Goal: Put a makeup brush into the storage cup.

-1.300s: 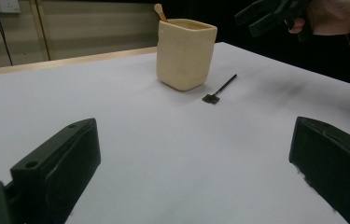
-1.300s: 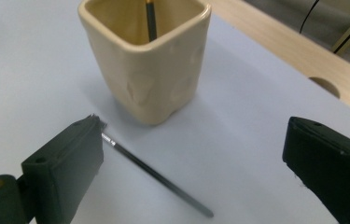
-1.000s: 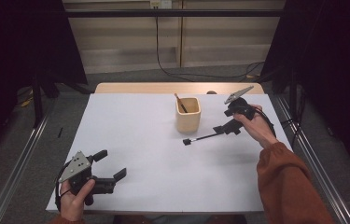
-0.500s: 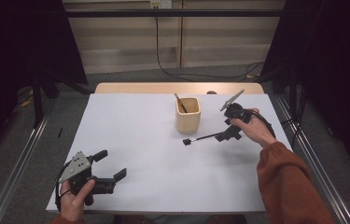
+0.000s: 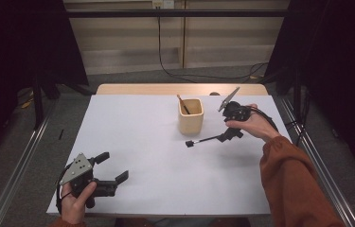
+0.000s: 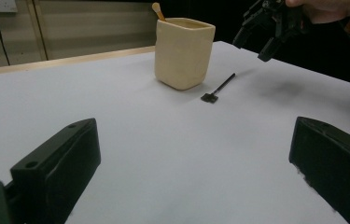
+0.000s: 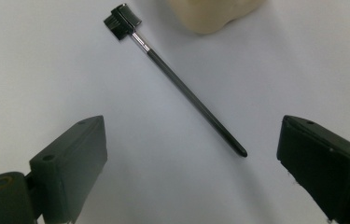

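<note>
Since the earlier frame the right tool (image 5: 226, 135) has risen a little and pulled back from the small brush (image 5: 204, 140), and its jaws have just been closing slightly, with nothing pinched between them. Now this tool hangs above the right part of the white bench (image 5: 142, 137), held by the person's right hand (image 5: 253, 124), and it points down toward the brush handle. In the right gripper view the two black jaws stand wide apart, and the brush (image 7: 177, 84) lies on the bench between them but further ahead, not touching either jaw.

The brush is thin and black, with a small flat head at one end. It lies flat on the bench, just beside the cream cup (image 5: 190, 116), with the head end pointing to the middle of the bench and the handle end toward the right tool. The cup stands upright, and a wooden stick (image 5: 182, 104) leans inside it.

The left tool (image 5: 111, 172) rests low near the front left corner of the bench, in the person's left hand (image 5: 75, 201). Its jaws are also spread wide and hold nothing. In the left gripper view the cup (image 6: 183, 52) and the brush (image 6: 218, 88) are far ahead, well apart from these jaws.
</note>
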Motion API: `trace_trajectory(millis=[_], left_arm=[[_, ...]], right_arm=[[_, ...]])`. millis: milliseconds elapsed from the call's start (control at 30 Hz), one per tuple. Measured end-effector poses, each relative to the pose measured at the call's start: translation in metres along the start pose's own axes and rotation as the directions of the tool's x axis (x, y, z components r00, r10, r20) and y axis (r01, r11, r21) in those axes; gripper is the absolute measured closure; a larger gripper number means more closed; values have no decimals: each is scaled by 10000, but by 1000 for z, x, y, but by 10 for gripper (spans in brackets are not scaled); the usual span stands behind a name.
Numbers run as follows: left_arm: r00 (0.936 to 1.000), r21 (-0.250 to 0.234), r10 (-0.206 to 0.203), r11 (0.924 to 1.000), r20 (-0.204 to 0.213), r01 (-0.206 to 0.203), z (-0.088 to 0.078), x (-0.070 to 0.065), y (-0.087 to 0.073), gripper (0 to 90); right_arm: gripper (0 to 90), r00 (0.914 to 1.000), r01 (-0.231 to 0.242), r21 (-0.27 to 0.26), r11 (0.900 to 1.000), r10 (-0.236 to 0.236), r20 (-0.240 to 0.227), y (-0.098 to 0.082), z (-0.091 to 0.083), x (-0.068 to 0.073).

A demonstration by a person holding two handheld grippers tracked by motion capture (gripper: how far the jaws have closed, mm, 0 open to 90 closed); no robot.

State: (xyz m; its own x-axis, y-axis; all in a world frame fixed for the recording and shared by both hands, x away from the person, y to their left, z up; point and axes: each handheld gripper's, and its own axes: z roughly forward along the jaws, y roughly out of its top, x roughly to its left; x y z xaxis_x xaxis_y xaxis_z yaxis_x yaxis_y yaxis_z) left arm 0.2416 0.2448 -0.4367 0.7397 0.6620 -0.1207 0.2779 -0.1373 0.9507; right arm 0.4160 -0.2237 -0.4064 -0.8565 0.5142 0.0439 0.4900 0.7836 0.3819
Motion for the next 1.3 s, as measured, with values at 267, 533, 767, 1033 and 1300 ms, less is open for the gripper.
trace_trajectory(millis=[267, 533, 767, 1033, 1300], left_arm=[[10000, 34, 3, 10000, 9, -3, 0, -1, 0, 19], [10000, 76, 37, 10000, 55, -38, 1, 0, 0, 19], [10000, 85, 40, 10000, 83, -41, 2, 0, -1, 19], [9999, 126, 90, 9999, 97, -91, 2, 0, 0, 19], [9999, 112, 32, 9999, 100, -33, 2, 0, -1, 20]], right_arm=[[152, 9987, 502, 220, 9985, -501, -35, 8, 16, 1], [216, 9972, 748, 316, 9967, -744, -120, 10, 30, -5], [318, 9957, 895, 594, 9942, -880, -283, 11, 41, -6], [386, 9940, 1072, 569, 9926, -1058, -266, 12, 49, -9], [462, 9917, 1242, 536, 9908, -1221, -404, 15, 54, -7]])
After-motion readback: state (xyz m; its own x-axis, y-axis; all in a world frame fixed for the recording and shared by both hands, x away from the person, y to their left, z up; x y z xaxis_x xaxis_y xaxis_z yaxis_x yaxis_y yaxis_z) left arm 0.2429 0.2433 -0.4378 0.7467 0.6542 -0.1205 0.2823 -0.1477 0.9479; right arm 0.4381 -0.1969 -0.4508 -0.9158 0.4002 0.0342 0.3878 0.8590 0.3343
